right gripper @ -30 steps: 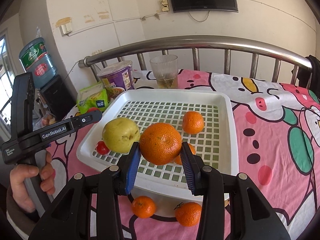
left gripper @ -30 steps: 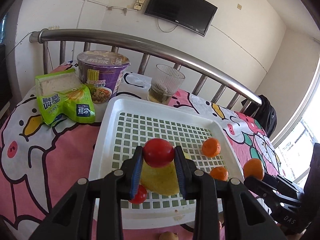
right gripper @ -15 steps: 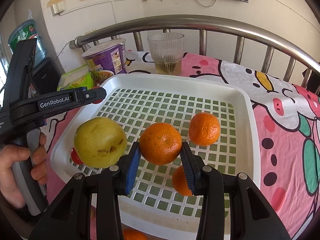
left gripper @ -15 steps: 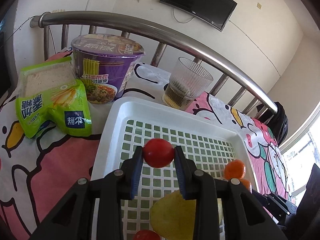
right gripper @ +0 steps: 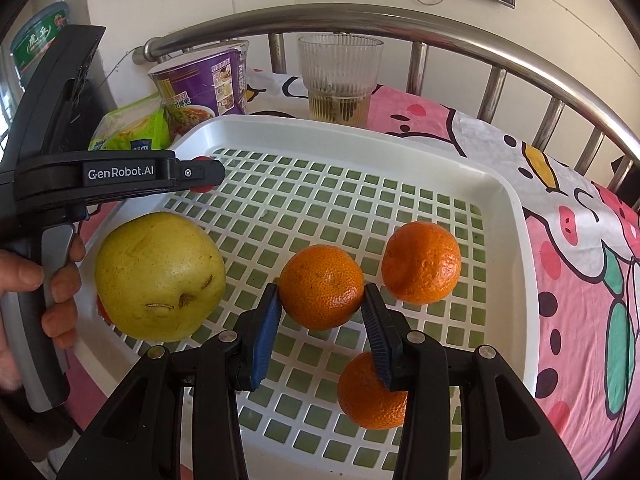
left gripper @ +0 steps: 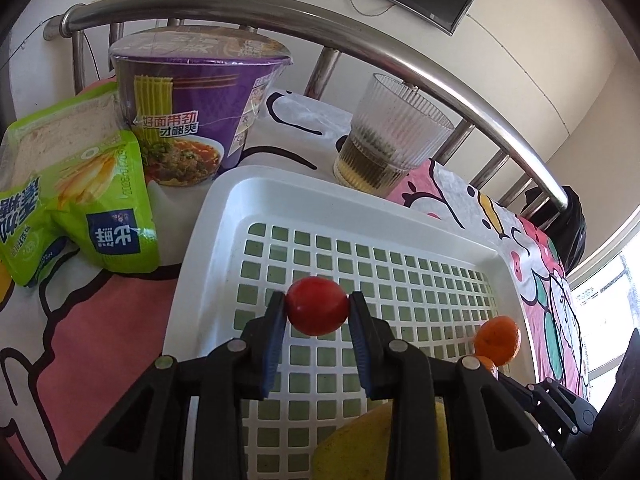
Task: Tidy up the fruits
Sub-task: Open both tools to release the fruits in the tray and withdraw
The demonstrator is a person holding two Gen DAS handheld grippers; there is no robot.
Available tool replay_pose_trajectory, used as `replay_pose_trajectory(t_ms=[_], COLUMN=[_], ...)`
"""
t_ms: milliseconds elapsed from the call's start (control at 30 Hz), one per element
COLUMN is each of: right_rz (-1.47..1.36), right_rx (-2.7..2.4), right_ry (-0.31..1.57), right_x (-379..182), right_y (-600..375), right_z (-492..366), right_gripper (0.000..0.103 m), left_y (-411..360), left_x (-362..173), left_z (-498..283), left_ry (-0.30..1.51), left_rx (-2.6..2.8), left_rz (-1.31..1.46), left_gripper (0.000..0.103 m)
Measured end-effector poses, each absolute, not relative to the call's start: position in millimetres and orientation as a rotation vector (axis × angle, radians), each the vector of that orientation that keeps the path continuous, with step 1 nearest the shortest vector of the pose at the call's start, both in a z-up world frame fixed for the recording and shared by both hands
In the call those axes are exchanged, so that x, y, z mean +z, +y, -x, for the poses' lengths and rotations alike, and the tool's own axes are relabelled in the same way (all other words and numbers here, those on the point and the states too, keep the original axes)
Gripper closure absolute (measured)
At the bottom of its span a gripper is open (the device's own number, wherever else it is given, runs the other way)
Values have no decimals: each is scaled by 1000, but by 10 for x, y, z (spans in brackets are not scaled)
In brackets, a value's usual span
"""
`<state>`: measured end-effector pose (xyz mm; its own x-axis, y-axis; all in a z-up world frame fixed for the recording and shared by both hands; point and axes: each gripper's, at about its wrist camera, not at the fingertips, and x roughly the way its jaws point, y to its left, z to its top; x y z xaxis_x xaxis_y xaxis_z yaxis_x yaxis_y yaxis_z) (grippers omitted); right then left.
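Observation:
My left gripper (left gripper: 317,312) is shut on a small red tomato (left gripper: 317,310) and holds it over the white slotted tray (left gripper: 224,216), near its far left part. My right gripper (right gripper: 321,298) is shut on an orange (right gripper: 321,286) above the tray's (right gripper: 516,216) middle. In the tray lie a yellow-green pear (right gripper: 159,276), two more oranges (right gripper: 421,263) (right gripper: 370,394) and a red tomato (right gripper: 103,309) mostly hidden behind the pear. The left gripper (right gripper: 200,174) shows in the right wrist view with the tomato between its tips.
Behind the tray stand a purple instant-noodle cup (left gripper: 200,108), a green snack bag (left gripper: 76,200) and a ribbed glass with liquid (left gripper: 390,148). A steel bed rail (left gripper: 360,44) runs along the back. The cloth is pink with cartoon prints.
Both grippers have moved forward and lower over the tray with their fruit still held. The left one now sits nearer the tray's far left corner.

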<state>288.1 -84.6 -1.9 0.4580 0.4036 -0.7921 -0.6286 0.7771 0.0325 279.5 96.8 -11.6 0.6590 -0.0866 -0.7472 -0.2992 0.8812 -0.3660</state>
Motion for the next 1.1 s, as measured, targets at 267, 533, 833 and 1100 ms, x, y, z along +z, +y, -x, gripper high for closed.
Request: replay_pose_trajectory(t_ms=[267, 533, 833, 1100], right_rz=[160, 41, -12, -61], right_rx=[653, 620, 610, 583], right_ry=[741, 594, 470, 407], right_x=[496, 1020, 1340, 1445], right_y=[-1138, -1571, -1980, -2331], right_z=[-2601, -2186, -1682, -1402], right_gripper=[20, 9, 6, 3], left_y=[992, 782, 228, -67], left_x=[253, 835, 1216, 1241], left_z=[-2504, -1826, -1218, -775], left_ry=[726, 516, 405, 369], left_rx=[104, 85, -23, -77], left_rz=[514, 508, 410, 354], left_gripper=[18, 3, 0, 0])
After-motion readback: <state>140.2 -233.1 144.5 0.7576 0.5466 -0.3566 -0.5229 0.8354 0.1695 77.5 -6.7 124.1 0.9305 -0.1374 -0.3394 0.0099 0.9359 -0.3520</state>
